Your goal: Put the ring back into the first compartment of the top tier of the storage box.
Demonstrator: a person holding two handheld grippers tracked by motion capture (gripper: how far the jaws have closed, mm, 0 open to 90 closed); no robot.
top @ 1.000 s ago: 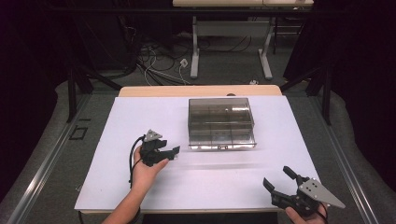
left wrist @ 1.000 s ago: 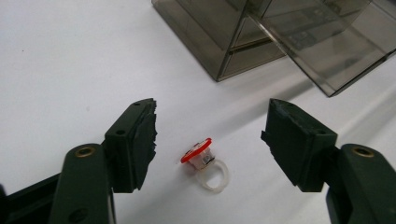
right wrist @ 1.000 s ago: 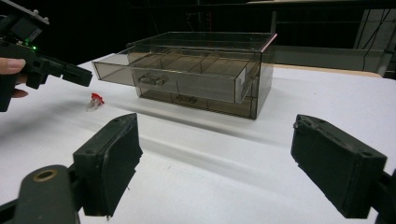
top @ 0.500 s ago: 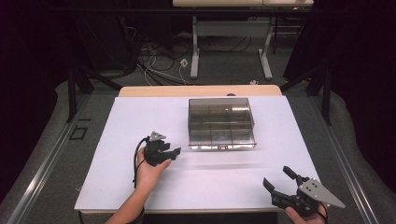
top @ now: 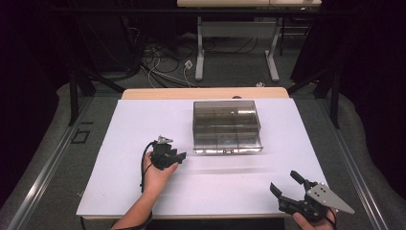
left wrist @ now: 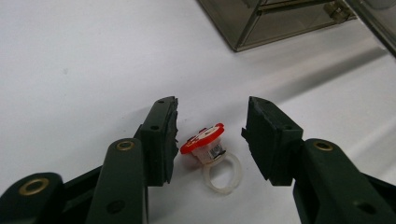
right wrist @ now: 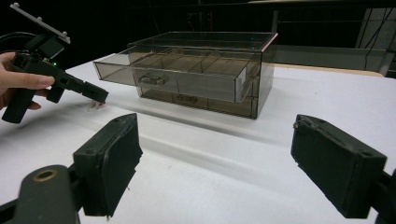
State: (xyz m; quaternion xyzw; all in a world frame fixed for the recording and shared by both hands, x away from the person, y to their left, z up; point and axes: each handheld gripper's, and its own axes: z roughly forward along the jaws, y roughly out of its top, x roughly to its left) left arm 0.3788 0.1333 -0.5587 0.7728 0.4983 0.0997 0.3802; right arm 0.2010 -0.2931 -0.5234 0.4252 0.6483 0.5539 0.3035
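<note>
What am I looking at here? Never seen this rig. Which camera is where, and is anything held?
No robot: a person holds a two-jaw gripper in each hand at a white table. The high view looks down from above the person's side. The other two cameras ride on the grippers and look along their black jaws.

On the table stands a smoky clear drawer box, its top drawer pulled out, and a small toy ring with a red top.

The left gripper has just been closing; the ring lies between its jaws, one pad close beside it, not yet clamped. The right gripper is open, holding nothing, near the table's front edge.
</note>
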